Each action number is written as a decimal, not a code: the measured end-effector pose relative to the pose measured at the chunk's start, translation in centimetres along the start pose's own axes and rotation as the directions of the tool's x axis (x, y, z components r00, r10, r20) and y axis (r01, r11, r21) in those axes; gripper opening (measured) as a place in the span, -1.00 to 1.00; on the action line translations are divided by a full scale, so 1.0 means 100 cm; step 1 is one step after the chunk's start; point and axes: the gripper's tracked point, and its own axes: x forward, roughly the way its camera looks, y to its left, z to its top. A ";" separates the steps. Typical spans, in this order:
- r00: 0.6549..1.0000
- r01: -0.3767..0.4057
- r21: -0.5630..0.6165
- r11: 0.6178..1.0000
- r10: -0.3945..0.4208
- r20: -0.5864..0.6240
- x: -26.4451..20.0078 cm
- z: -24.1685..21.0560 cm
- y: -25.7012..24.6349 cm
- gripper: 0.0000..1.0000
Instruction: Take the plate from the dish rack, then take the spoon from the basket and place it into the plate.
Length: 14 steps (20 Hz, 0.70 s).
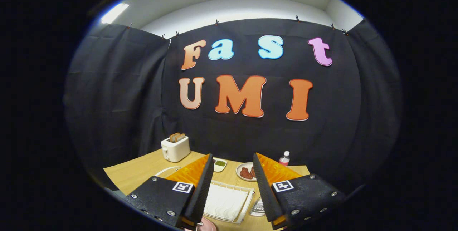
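Claw (233,177) spread wide above dish rack (229,198).

White wire dish rack (229,201) lies on the wooden table, seen between the spread fingers of the gripper (233,163), at 6 o'clock from their tips. Pale plate (224,202) rests inside it. Spoon and basket cannot be made out.

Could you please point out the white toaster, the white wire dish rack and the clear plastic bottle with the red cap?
White toaster (175,149): gripper view, front side.
White wire dish rack (227,201): gripper view, between the open fingers, middle wires.
Clear plastic bottle with red cap (284,159): gripper view, body.
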 end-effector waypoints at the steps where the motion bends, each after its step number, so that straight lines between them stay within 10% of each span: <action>1: 1.000 0.005 -0.003 1.000 -0.005 0.015 0.001 0.007 0.000 0.37; 14: 0.975 0.098 -0.082 0.992 -0.079 0.207 -0.006 0.064 -0.005 0.80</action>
